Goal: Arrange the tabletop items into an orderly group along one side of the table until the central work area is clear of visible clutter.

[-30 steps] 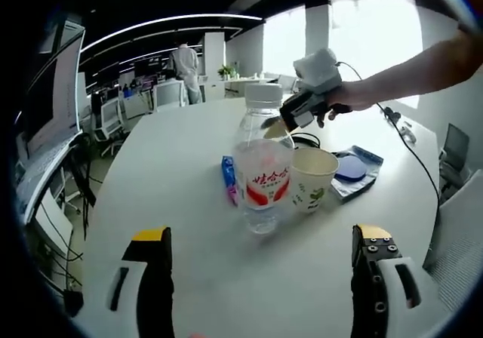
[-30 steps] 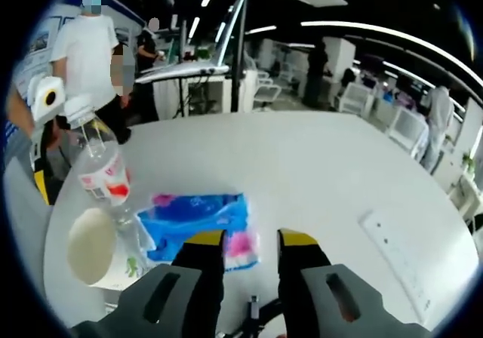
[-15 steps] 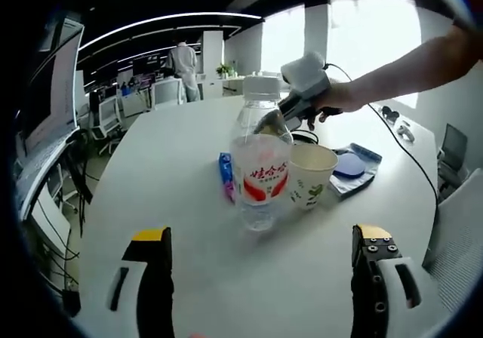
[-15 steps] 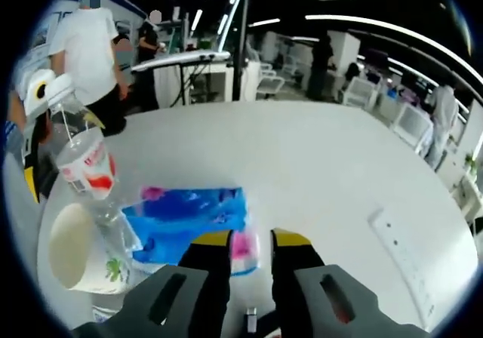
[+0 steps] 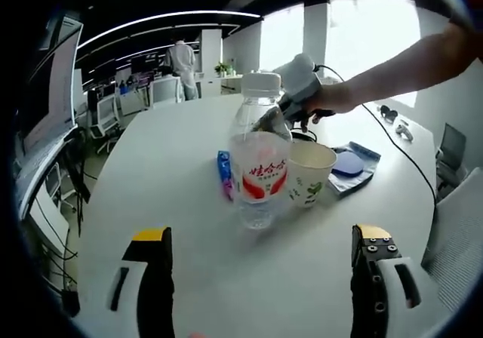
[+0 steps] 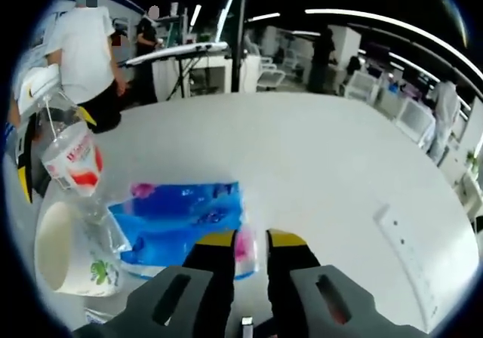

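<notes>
Between the right gripper (image 6: pixel 250 239)'s yellow-tipped jaws, which stand close together, sits the pink-printed edge of a blue tissue packet (image 6: pixel 181 217); the jaws close on it, though whether they truly press it I cannot tell for certain. The packet lies flat on the white table (image 6: pixel 324 157), spreading forward and to the left of the jaws. Further left of them stands a paper cup (image 6: pixel 64 251) with a green leaf print, its mouth open, and just beyond it a clear water bottle (image 6: pixel 72 161) with a red and white label (both look tilted by the lens). Off to the right of the jaws a white power strip (image 6: pixel 404 251) lies on the table.

In the left gripper view, the left gripper (image 5: pixel 260 259)'s jaws stand wide apart with nothing between them. Straight ahead of them is the water bottle (image 5: pixel 260 168), white-capped, with the paper cup (image 5: pixel 309 172) touching or just beside it on the right and the tissue packet (image 5: pixel 224 173) edge-on behind it to the left. Beyond the bottle the right gripper (image 5: pixel 290 96) comes in, held by a person's hand (image 5: pixel 336 96). To the right of the cup lies a blue pouch (image 5: pixel 351 168).
</notes>
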Action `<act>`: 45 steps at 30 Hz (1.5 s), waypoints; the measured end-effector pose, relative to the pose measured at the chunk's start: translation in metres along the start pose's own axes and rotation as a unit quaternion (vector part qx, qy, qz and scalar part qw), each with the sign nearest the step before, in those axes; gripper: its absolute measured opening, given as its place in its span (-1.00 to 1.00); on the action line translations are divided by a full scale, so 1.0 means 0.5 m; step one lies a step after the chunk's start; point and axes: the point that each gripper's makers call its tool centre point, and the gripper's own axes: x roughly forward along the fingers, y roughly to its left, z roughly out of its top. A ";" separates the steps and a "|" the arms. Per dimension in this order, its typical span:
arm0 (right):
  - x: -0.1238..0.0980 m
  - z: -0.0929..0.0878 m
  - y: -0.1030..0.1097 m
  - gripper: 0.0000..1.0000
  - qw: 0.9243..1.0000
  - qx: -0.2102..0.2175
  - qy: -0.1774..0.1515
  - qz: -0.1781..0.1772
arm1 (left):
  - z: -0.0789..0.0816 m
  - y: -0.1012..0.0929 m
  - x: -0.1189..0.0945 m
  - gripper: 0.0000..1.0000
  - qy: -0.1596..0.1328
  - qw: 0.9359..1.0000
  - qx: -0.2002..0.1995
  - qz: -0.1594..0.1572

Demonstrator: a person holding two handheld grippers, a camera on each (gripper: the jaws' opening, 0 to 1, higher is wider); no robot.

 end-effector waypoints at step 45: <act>-0.012 -0.022 -0.001 -1.00 0.989 0.144 0.029 -0.006 | -0.017 0.015 0.004 0.96 0.009 1.000 -0.006 -0.003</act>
